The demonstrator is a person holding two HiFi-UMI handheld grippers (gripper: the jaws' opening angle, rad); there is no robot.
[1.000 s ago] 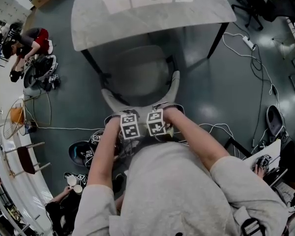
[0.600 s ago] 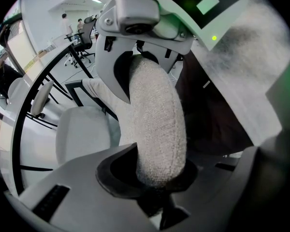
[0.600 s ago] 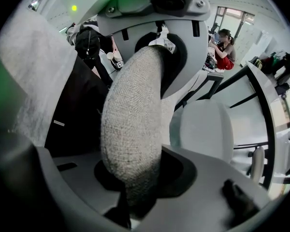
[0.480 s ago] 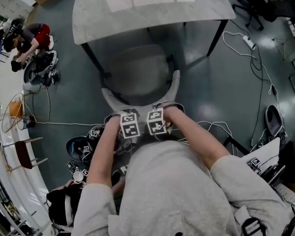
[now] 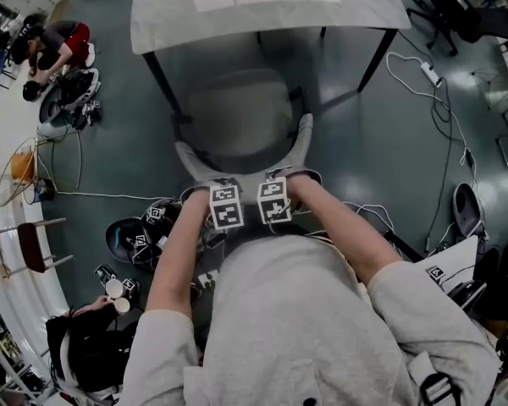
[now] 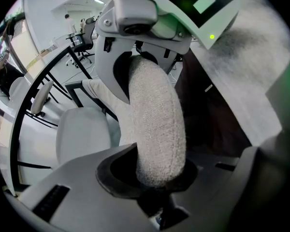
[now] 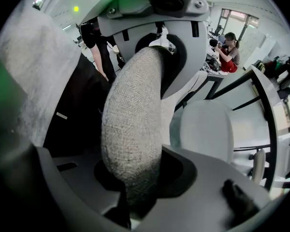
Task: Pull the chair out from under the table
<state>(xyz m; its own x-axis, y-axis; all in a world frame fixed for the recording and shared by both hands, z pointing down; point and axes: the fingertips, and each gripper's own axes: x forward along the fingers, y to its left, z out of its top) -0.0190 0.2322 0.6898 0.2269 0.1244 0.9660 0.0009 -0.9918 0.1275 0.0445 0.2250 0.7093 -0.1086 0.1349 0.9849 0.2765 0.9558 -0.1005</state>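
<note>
So that the pale upholstered chair (image 5: 237,112) clears the grey stone table (image 5: 262,7) squarely, my left gripper (image 6: 154,120) and right gripper (image 7: 135,124) clamp its woven backrest (image 5: 302,142).

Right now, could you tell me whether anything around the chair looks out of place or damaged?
Nothing stands out. The chair stands upright and looks intact, with the left gripper and right gripper shut on its backrest. Only a power strip lies loose on the floor.

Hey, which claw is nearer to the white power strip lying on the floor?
Right. The right claw grips the chair back on the power strip side; the left claw grips it alongside, farther off.
</note>
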